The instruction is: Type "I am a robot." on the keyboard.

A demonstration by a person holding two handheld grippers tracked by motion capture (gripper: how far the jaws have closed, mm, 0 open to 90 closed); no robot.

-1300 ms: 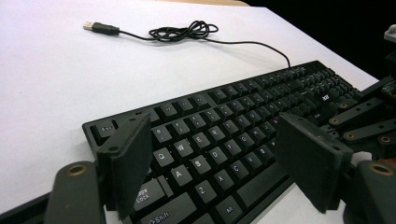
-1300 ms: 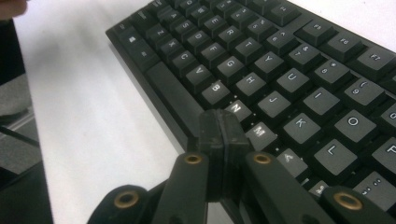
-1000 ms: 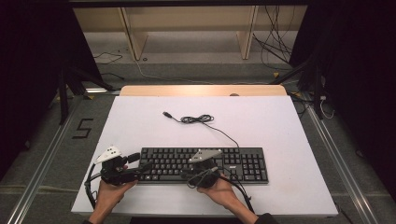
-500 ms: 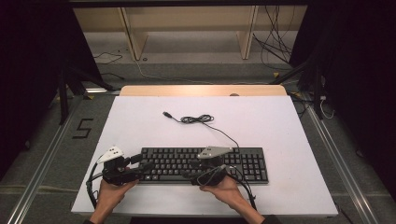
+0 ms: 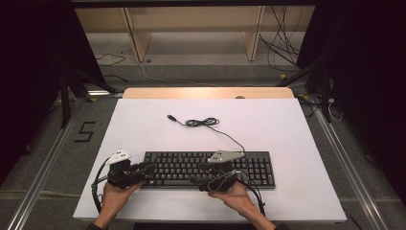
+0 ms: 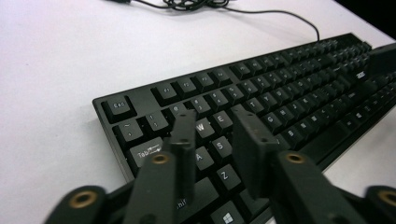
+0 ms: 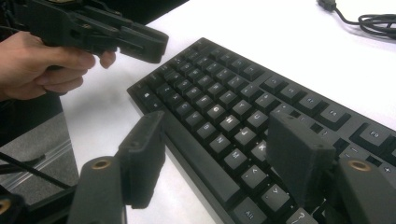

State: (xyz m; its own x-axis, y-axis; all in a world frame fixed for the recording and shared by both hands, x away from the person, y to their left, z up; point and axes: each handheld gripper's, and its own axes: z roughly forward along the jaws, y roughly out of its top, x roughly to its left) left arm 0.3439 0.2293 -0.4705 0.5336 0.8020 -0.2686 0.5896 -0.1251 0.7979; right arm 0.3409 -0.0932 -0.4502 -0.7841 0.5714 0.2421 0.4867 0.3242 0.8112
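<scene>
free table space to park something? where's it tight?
Bare: the left side of the table, and the right side past the keyboard. The cable clutters the back middle. Tight: the front edge, with both tools over the keyboard.

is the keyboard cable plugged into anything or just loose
Loose. The cable runs from the keyboard into a small tangle on the white table, and its plug lies bare on the tabletop, connected to nothing.
</scene>
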